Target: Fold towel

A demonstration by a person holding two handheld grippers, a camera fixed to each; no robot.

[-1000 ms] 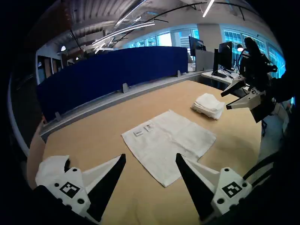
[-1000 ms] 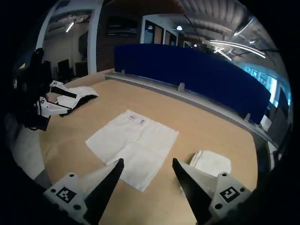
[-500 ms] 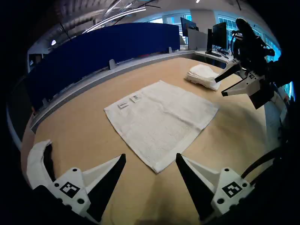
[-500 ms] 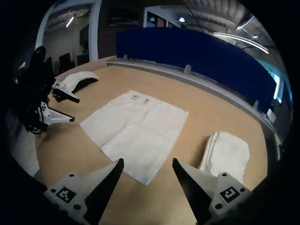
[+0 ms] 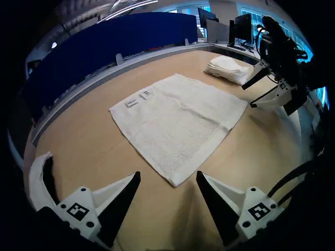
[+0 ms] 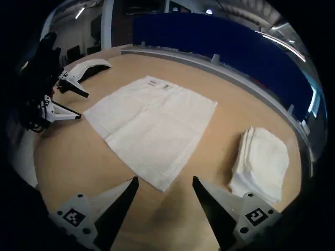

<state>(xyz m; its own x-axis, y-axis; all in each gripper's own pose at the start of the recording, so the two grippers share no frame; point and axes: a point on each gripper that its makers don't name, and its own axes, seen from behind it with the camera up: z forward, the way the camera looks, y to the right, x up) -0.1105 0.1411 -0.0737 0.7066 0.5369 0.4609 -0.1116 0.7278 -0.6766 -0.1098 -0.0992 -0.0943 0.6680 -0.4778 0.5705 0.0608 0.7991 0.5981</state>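
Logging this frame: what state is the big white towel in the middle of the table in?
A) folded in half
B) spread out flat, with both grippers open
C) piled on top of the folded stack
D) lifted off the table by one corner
B: the towel lies spread flat on the table, and the left gripper and right gripper both stand open, each facing a corner, clamping nothing.

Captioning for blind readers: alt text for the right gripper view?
A white towel lies flat on a wooden table, its near corner ahead of the right gripper, jaws open. Folded towels are stacked nearby; the left gripper hovers opposite.
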